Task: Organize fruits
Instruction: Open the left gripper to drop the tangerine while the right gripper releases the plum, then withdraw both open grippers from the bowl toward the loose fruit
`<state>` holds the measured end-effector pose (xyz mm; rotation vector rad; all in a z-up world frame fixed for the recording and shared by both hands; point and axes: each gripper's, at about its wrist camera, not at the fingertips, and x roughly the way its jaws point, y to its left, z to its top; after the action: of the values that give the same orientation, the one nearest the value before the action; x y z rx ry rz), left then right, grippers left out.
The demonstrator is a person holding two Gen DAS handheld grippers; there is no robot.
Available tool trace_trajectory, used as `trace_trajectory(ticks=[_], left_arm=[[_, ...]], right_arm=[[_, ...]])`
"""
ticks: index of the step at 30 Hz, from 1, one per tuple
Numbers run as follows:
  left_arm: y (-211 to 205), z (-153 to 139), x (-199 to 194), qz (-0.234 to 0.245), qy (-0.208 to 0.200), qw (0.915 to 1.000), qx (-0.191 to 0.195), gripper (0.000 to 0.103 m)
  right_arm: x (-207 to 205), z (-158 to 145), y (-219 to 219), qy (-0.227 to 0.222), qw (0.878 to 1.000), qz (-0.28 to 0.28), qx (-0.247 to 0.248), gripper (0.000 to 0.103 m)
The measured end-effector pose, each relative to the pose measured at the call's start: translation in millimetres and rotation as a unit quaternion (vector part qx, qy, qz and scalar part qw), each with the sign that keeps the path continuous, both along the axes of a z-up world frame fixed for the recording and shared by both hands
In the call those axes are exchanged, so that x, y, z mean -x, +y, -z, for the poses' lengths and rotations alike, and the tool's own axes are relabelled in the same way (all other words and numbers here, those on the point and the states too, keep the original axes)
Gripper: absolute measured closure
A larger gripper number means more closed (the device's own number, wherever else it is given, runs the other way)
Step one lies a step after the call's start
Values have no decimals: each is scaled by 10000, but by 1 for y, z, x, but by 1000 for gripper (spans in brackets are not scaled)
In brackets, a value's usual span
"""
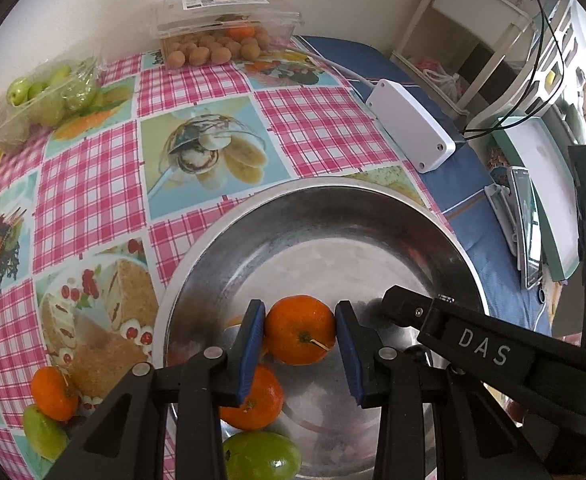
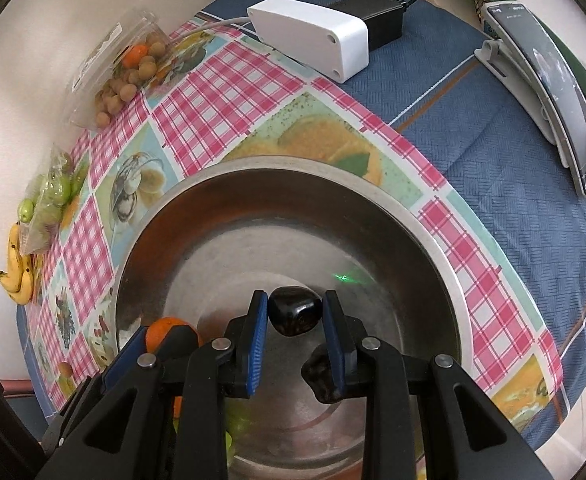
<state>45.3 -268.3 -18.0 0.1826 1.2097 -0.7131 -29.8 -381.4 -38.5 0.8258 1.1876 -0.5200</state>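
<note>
My left gripper (image 1: 300,330) is shut on an orange mandarin (image 1: 299,330) and holds it above the steel bowl (image 1: 333,200). A second mandarin (image 1: 255,398) and a green fruit (image 1: 261,456) lie in the bowl below it. My right gripper (image 2: 295,316) is shut on a dark plum (image 2: 294,315) above the same bowl (image 2: 333,172). Another dark fruit (image 2: 321,376) lies in the bowl under the right finger. The left gripper with its mandarin (image 2: 165,332) shows at the lower left of the right wrist view.
On the checked cloth (image 1: 93,184) lie a mandarin (image 1: 51,392) and a green fruit (image 1: 43,432) left of the bowl. At the back stand a clear box of longans (image 1: 217,28), a tray of green fruits (image 1: 41,100) and bananas (image 2: 17,268). A white box (image 1: 409,124) and a phone (image 2: 553,80) lie to the right.
</note>
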Motion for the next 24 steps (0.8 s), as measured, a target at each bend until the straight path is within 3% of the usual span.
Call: trace_trajectory(ticks=[7,13,15,24], left_arm=[[-1,-4,2,39,19,10000,17,63],[2,-17,3,31,-34,9999,132,62],[4,-22,3,12,-61,9999,152,58],[28,-30,-12,-515,27,9986,97,57]], right_arm=[[-1,-9,0,-54,9999,-43,128,73],[0,-27,1,-223,9992,-82,322,67],[2,-34,1,-295,9988,-67,388,67],[7,-47,1,-405,9975,-45,571,67]])
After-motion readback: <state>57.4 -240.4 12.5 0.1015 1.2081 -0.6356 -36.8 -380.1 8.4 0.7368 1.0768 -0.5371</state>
